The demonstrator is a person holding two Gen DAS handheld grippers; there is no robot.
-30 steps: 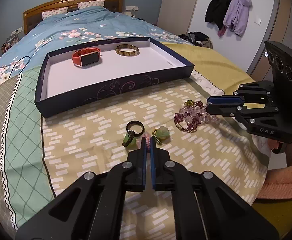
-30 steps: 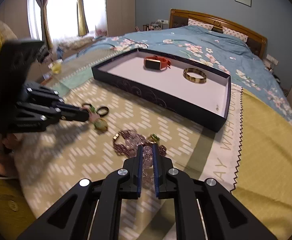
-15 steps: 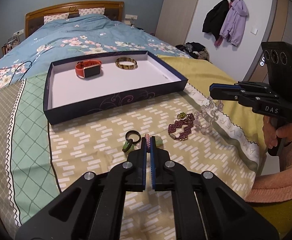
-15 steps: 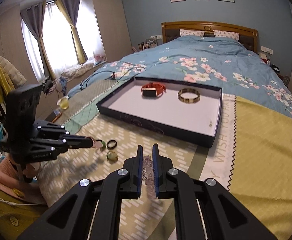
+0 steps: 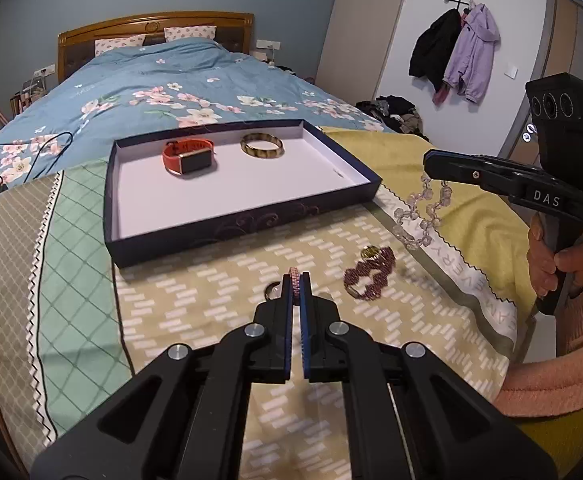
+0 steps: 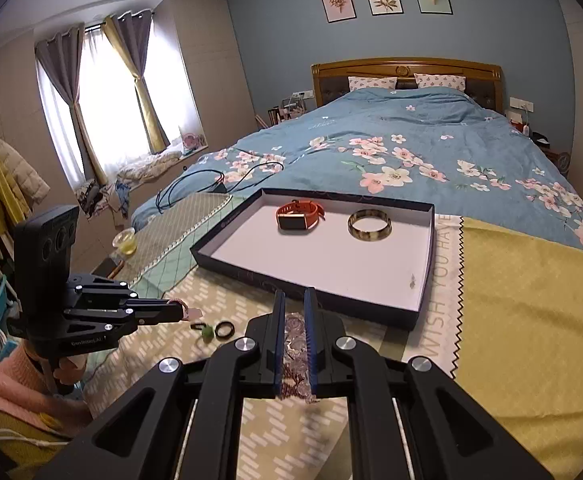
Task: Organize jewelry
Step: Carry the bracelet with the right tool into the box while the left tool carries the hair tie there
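My left gripper has its jaws closed on a thin pink braided cord, pinched right at the tips. That hold is shallow, so I judge the cord could slide out if I swing too fast toward the box. In the right wrist view a green charm lies on the cloth just below that gripper; I cannot tell whether it is tied to the cord. If it is, its weight could drag the cord free. The black ring sits just beside the charm.

My right gripper has its jaws clamped on a clear beaded strand, which hangs in loops clear of the bed. The loops could catch the box's near wall on the way over, or sway and drop outside it. The purple bead bracelet lies on the cloth below (easy to snag with a dangling loop).

Inside the box rest an orange watch and a bangle, well apart.

Everything sits on a patterned cloth spread over a bed with a blue floral quilt: soft, uneven ground. Curtained windows stand to the left; coats hang on the right wall.
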